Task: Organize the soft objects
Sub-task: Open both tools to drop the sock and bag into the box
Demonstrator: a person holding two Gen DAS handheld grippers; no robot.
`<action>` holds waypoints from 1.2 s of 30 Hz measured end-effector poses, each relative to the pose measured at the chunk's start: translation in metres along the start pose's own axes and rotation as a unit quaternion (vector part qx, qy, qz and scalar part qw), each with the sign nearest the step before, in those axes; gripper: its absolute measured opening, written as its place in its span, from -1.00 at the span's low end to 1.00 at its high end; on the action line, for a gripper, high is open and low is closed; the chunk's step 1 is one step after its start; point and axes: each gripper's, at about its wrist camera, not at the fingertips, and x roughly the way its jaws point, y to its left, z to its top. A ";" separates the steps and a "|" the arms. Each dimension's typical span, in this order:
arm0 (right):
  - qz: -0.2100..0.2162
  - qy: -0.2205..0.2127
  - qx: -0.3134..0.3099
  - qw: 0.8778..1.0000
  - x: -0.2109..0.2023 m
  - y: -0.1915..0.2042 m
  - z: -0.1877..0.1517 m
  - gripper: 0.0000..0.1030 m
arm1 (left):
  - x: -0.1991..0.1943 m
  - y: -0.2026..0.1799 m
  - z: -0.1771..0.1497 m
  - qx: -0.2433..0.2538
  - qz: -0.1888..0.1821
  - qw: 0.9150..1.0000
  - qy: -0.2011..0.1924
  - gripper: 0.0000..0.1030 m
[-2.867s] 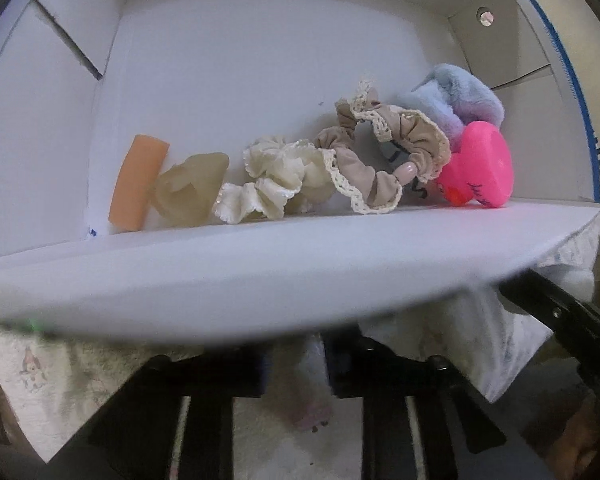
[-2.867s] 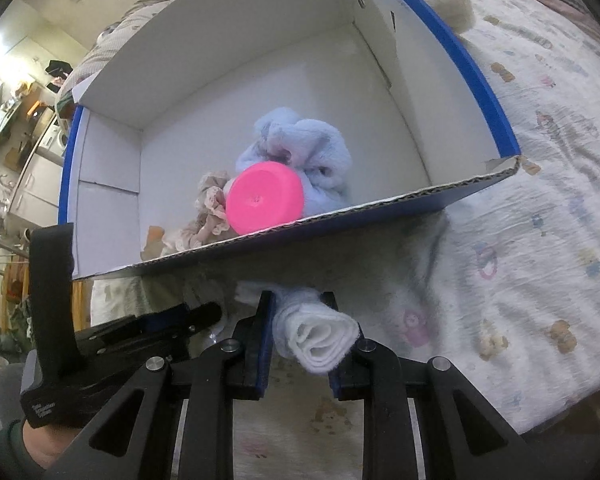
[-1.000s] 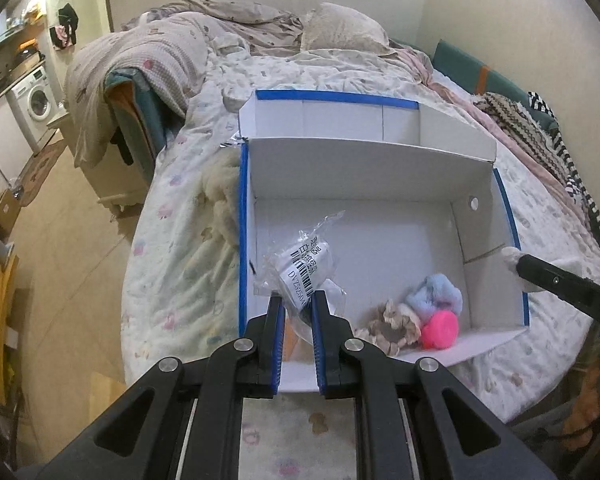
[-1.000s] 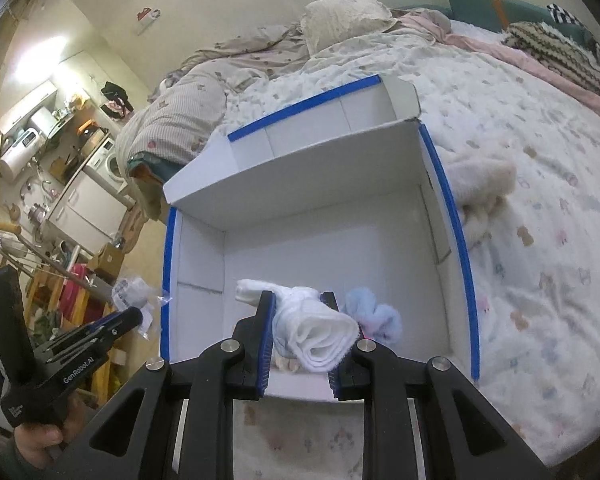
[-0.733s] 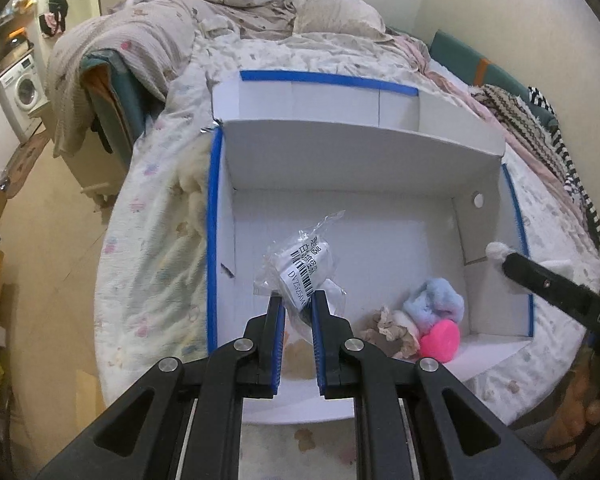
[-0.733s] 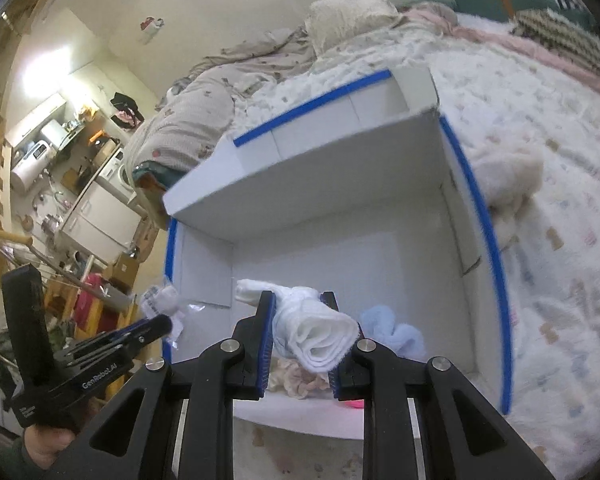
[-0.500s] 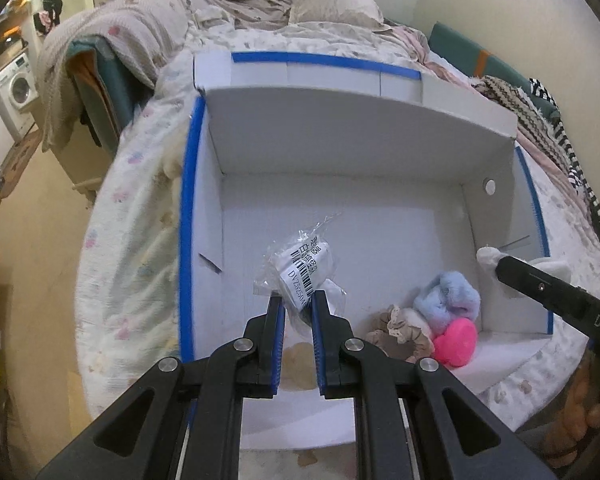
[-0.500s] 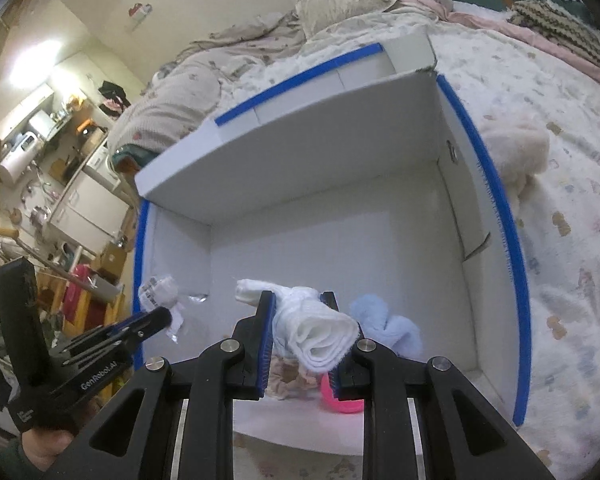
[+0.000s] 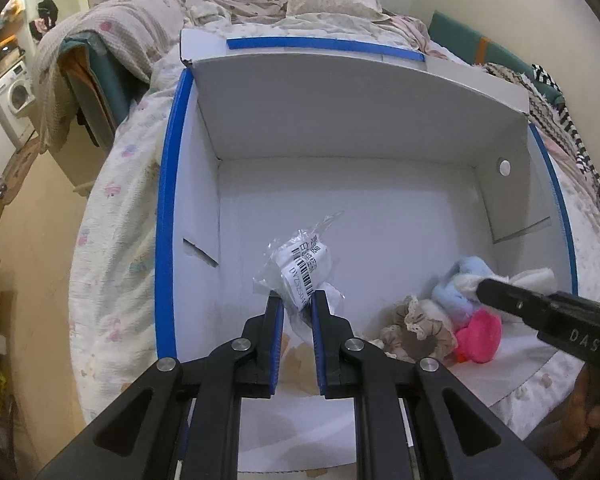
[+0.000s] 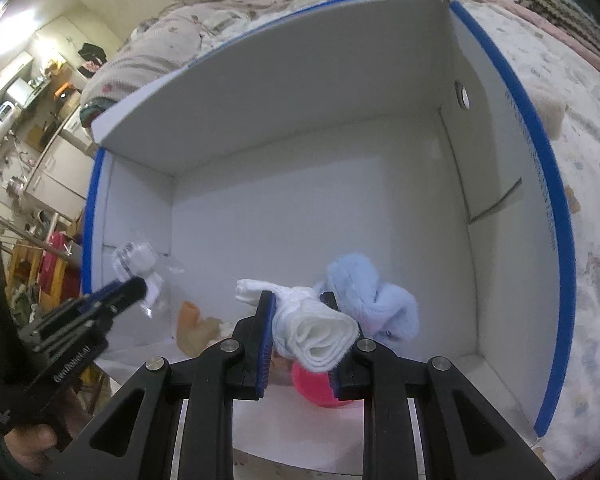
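While both grippers hang over the open white box (image 9: 340,128), the left gripper (image 9: 296,308) clamps a plastic-wrapped packet (image 9: 304,268) and the right gripper (image 10: 300,320) clamps a rolled white cloth (image 10: 320,336), above the blue fluffy item (image 10: 364,296) and pink toy (image 9: 480,336) inside.

Left claw (image 9: 294,304) grips a plastic-wrapped, seemingly white bundle (image 9: 302,270) over the white box (image 9: 380,216).

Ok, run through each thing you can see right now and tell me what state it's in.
Left gripper: shut on the plastic-wrapped packet, held over the box.
Right gripper: shut on the rolled white cloth.
White box: open.
Blue fluffy scrunchie, beige scrunchie, pink toy: lying inside, near the front wall.
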 end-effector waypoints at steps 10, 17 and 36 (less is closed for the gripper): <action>-0.007 0.004 0.007 1.000 0.003 -0.001 -0.001 -0.50 | 0.000 -0.002 -0.001 0.006 0.015 1.000 0.002 -0.58; -0.026 -0.008 -0.003 1.000 -0.001 0.002 0.000 0.44 | -0.009 -0.001 -0.002 0.003 0.021 1.000 -0.016 0.14; -0.064 -0.140 0.032 0.988 -0.052 -0.012 0.006 1.00 | -0.055 0.027 0.006 -0.060 0.025 0.994 -0.087 0.55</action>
